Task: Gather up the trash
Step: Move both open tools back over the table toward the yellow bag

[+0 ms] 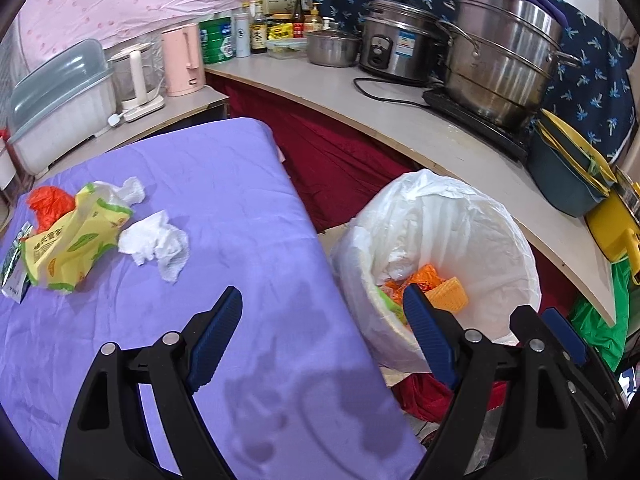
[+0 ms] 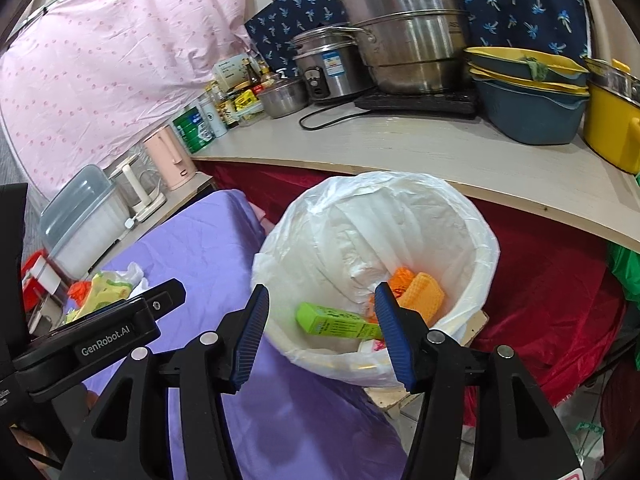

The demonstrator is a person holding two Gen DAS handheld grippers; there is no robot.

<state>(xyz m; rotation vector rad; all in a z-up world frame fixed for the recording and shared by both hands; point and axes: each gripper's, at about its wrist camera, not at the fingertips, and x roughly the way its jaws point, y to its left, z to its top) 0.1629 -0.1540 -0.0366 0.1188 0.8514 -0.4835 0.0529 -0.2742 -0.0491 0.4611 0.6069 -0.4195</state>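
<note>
A white-lined trash bin (image 1: 472,224) (image 2: 472,240) stands beside the purple-covered table (image 1: 224,208) (image 2: 208,248). Inside lie a green box (image 2: 336,322) and orange wrappers (image 2: 420,292) (image 1: 444,292). On the table's left lie crumpled white tissue (image 1: 158,242), a yellow-green plastic wrapper (image 1: 76,240) (image 2: 106,290), an orange bag (image 1: 50,204) and a small carton (image 1: 14,268). My left gripper (image 1: 322,306) is open and empty over the table's right edge. My right gripper (image 2: 320,304) is open and empty above the bin's near rim.
A curved counter (image 1: 400,120) (image 2: 400,148) behind the bin holds steel pots, a rice cooker (image 1: 396,46), an induction plate, basins and bottles. A pink kettle (image 1: 182,60) and a dish box (image 1: 60,108) stand behind the table. Red cloth (image 2: 552,280) drapes below the counter.
</note>
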